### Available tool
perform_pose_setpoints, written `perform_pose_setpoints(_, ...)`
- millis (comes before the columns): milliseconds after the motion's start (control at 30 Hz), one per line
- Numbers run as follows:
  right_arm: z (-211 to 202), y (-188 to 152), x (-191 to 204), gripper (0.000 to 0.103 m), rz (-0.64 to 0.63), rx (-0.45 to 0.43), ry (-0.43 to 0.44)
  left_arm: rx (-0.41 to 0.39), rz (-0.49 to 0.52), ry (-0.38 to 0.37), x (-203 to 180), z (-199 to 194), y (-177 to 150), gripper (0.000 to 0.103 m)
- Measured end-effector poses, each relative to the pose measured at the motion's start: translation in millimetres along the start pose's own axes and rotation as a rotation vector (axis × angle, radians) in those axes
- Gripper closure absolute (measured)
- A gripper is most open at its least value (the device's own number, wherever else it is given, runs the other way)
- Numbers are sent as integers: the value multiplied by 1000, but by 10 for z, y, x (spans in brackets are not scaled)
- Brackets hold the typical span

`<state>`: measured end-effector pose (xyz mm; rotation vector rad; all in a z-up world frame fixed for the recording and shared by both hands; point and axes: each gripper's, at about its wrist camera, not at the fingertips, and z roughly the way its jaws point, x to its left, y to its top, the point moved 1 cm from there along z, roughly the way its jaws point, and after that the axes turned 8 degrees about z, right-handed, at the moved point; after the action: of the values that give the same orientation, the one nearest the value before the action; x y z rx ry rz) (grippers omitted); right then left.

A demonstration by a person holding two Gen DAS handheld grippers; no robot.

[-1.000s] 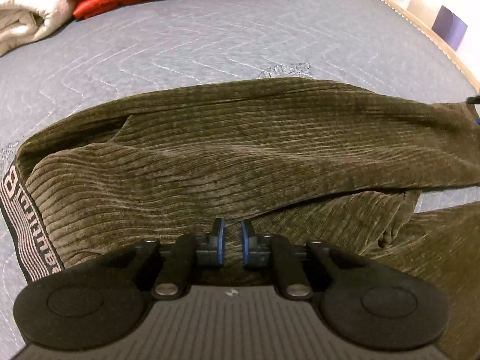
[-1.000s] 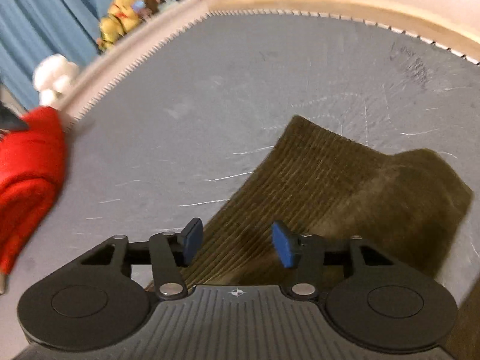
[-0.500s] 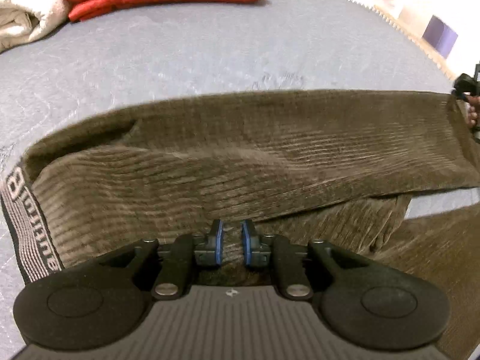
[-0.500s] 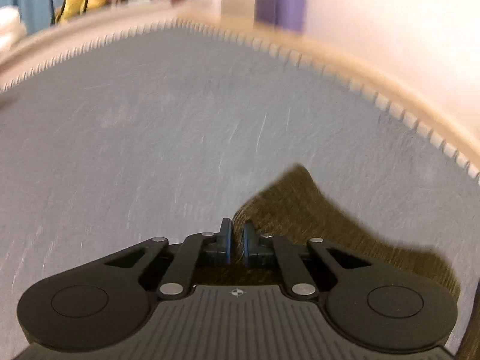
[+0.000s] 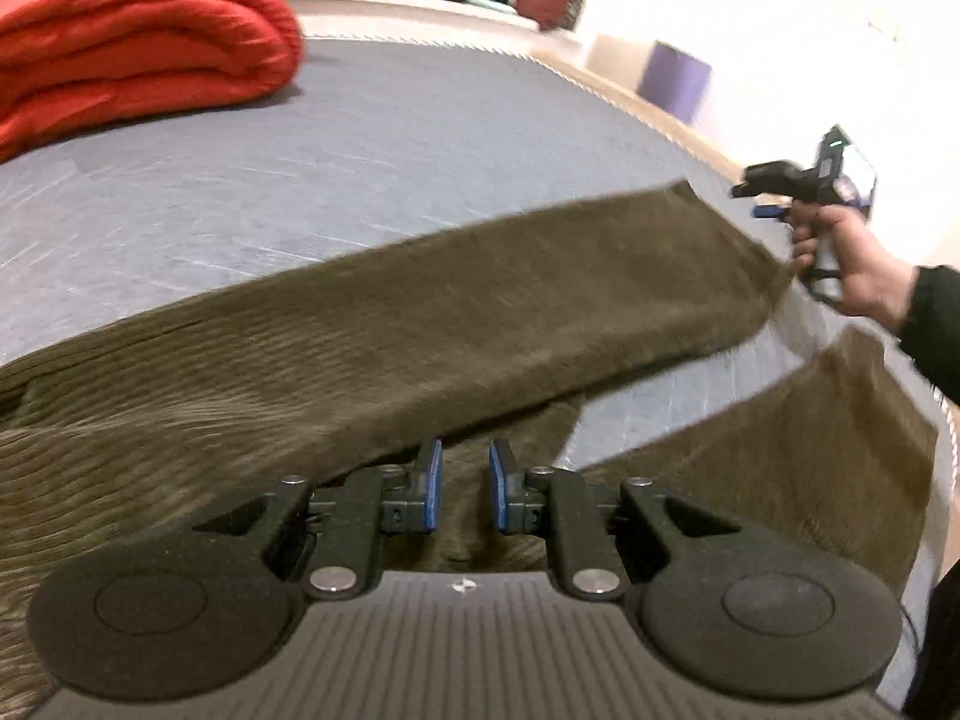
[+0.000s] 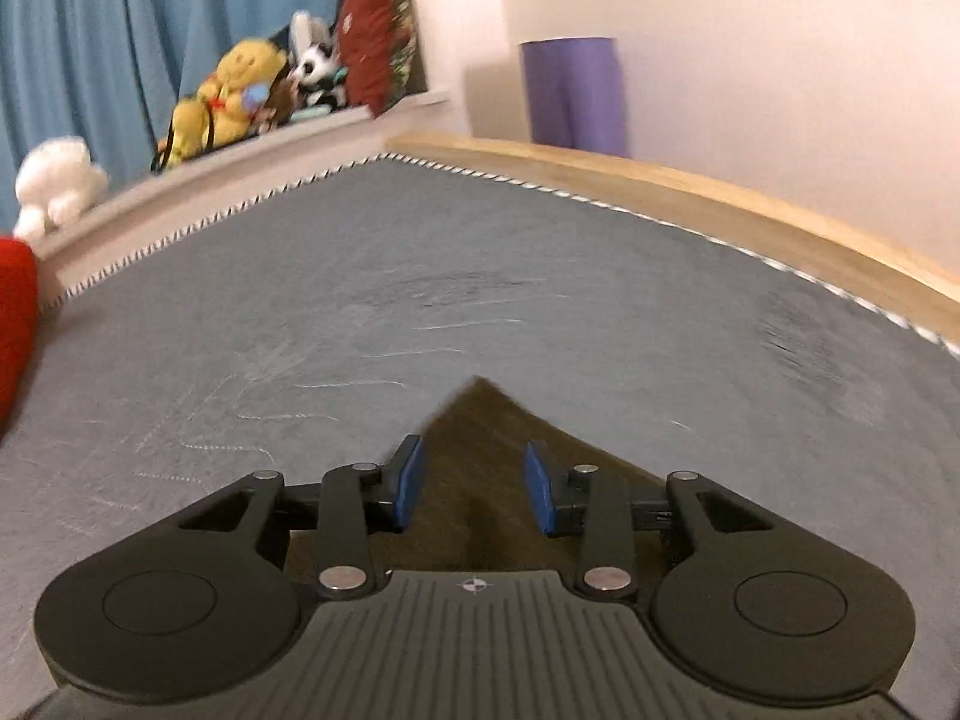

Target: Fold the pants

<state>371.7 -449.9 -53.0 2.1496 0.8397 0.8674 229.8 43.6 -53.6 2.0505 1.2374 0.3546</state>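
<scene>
Corduroy pants [image 5: 420, 324], olive-brown and ribbed, lie across the grey quilted mattress [image 5: 360, 138], one leg stretched long toward the right side of the left wrist view and the other leg [image 5: 798, 456] angled apart below it, bare mattress showing between them. That spread looks like the flattening stage before a leg is laid over its twin.

The left claw [image 5: 461, 495] sits low over the crotch end of the fabric, its blue pads parting with cloth seen in the gap but not pinched, so it appears to be letting go. The right claw [image 6: 474, 489] is at the far cuff [image 6: 480, 414]; its jaws are opening too, the pads standing clear of the hem corner that lies between them. In the left view the same claw [image 5: 765, 204] shows in the person's hand [image 5: 852, 258], just beside the leg's end.

A folded red duvet [image 5: 132, 48] rests well apart at the head of the bed, and plush toys [image 6: 240, 90] sit on the ledge by the blue curtain [image 6: 108, 30]. No container is in view; nothing here holds anything.
</scene>
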Motion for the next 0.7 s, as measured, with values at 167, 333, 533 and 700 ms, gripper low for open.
perform_pose_setpoints(167,-424,-45,-790,47,143,28,-77,38,58,19,-150,262,-71,56)
perform_pose_setpoints(333,-317,-115,-1329,41,237,121,-155,65,103,77,-195,386,-91,56)
perform_pose_setpoints(533,17,-118,-1211,51,132,138,-96,86,185,128,-241,407,-109,83)
perform_pose_setpoints(700,-93,56,-947,92,18,-28,-79,5,202,47,-212,85,32,95)
